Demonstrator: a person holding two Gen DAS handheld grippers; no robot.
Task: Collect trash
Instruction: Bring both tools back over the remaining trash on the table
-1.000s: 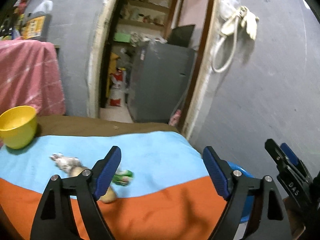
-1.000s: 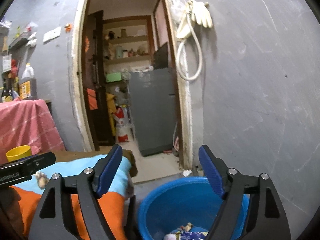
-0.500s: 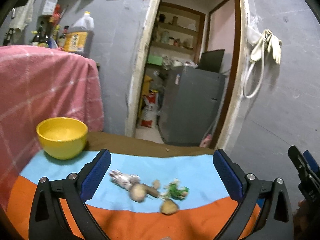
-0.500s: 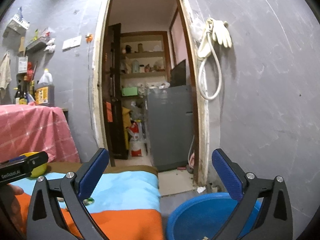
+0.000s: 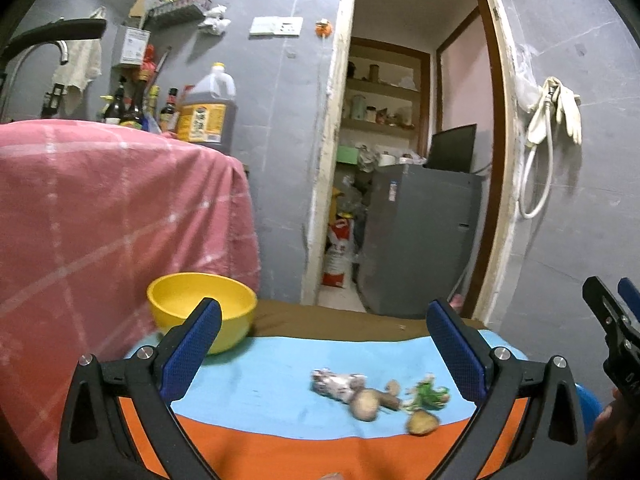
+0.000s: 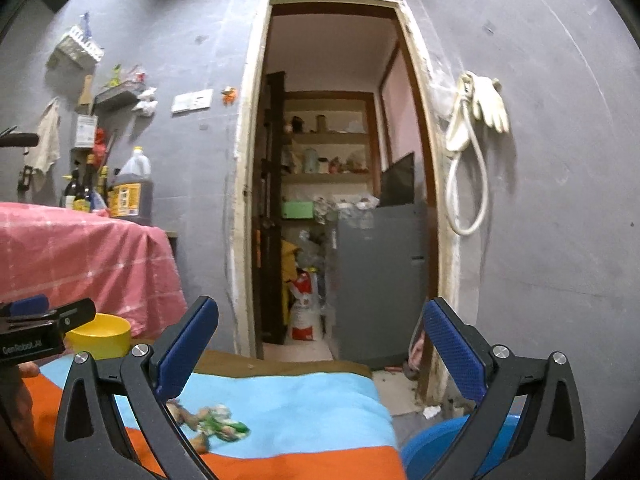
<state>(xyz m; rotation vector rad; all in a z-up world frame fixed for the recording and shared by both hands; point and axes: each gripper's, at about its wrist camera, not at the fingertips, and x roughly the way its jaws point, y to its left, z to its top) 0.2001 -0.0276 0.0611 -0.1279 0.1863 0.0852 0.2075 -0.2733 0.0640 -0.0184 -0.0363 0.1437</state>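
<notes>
The only legible text is "GenRobot.AI", printed in white on the black body of the left gripper (image 6: pixel 40 334) seen in the right wrist view; the labels on the oil jug (image 5: pixel 206 110) and red sack (image 5: pixel 338 254) are too blurred to read.

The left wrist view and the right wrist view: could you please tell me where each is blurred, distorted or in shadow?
Left wrist view: fisheye bends the door frame; the trash scraps on the blue cloth are smeared, while the yellow bowl is sharper. Right wrist view: corners vignette black; the green wrapper is blurred; the hanging gloves cast a soft shadow on the grey wall.
</notes>
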